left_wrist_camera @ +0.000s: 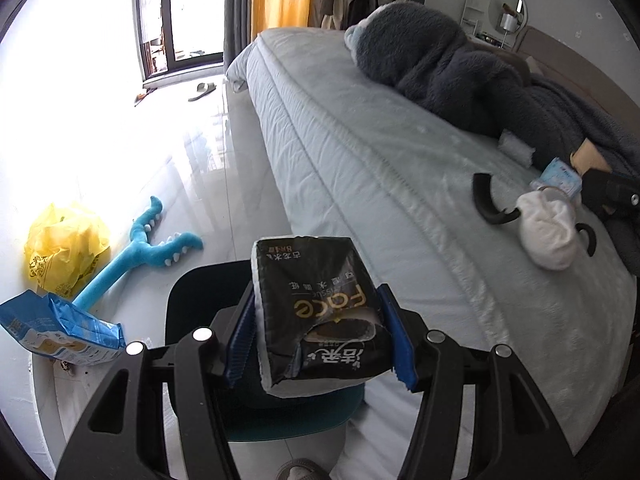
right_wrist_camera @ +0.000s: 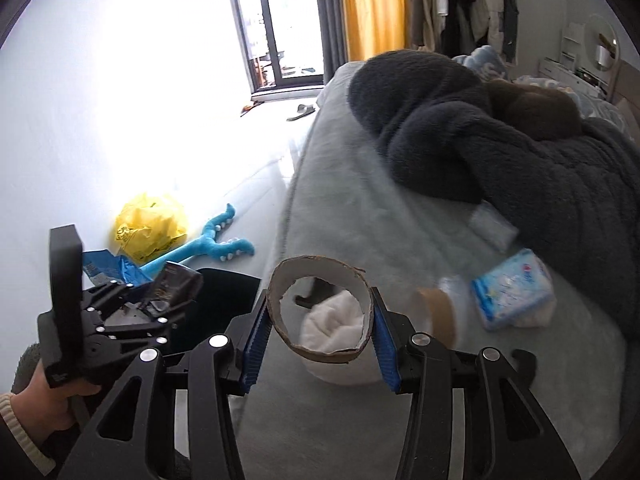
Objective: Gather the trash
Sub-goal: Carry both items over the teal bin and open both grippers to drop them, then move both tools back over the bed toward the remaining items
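Observation:
My left gripper [left_wrist_camera: 320, 340] is shut on a black tissue pack [left_wrist_camera: 320, 312] with torn wrapping, held above a dark bin [left_wrist_camera: 192, 300] on the floor beside the bed. It also shows in the right wrist view [right_wrist_camera: 160, 300] at lower left, over the bin [right_wrist_camera: 224, 292]. My right gripper [right_wrist_camera: 320, 344] is shut on a brown cardboard tube [right_wrist_camera: 320, 316], held above the bed. A white crumpled wad [right_wrist_camera: 336, 332] lies on the bed behind the tube, also in the left wrist view [left_wrist_camera: 548, 232]. A blue tissue packet [right_wrist_camera: 512, 292] lies on the bed to the right.
A pale bed [left_wrist_camera: 380, 168] carries a dark fleece blanket [left_wrist_camera: 460, 64]. On the floor lie a yellow plastic bag [left_wrist_camera: 64, 244], a blue plush toy [left_wrist_camera: 140, 248] and a blue package [left_wrist_camera: 60, 328]. A slipper [left_wrist_camera: 202, 90] lies near the glass door.

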Tool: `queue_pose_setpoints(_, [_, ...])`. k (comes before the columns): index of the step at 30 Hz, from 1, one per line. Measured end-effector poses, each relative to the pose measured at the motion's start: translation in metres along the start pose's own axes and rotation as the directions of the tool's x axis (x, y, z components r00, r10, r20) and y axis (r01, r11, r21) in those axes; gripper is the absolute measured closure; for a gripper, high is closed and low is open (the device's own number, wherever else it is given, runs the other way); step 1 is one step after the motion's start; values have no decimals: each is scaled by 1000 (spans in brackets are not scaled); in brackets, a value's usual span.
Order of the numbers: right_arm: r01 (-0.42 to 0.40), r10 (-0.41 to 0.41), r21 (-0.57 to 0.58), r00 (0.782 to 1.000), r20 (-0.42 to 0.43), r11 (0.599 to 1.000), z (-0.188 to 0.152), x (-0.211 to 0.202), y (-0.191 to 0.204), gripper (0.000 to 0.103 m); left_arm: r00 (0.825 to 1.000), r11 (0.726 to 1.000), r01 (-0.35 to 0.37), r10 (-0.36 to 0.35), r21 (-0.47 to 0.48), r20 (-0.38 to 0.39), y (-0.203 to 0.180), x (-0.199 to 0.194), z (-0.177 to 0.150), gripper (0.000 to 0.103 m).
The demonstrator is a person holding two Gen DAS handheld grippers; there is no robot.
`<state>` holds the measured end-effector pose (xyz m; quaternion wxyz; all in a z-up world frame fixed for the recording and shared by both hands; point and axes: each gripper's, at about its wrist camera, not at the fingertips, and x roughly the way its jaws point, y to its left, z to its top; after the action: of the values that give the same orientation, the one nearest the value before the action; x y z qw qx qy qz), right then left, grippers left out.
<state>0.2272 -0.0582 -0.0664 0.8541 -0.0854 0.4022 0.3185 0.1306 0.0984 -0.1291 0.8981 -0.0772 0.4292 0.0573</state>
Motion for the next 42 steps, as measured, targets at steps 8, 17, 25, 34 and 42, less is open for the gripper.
queue_pose_setpoints(8, [-60,58,-45,998,-30,997,13,29,41,55,995,998,-12,6,-60,-95,41,25,-11,42])
queue_pose_setpoints(17, [-107,99,-83,990,-100,991,16,65,82,55,980,995,-43,24,-93,-198,70,59,-29,42])
queue_pose_setpoints(25, [-127,108,-115,981,-158,985,15,95,108,55,974,991,-50,21,-121,-227,91,65,-37,42])
queue_pose_setpoints(34, [-142,113,-121,969,-219,982,11,130,123,55,979,987,-60,28,-152,-203,119,48,-42,41])
queue_pose_setpoints(42, [-140,103,-120,957,-272,983,4,158,133,55,993,987,-34,15,-158,-120,129,24,-38,25])
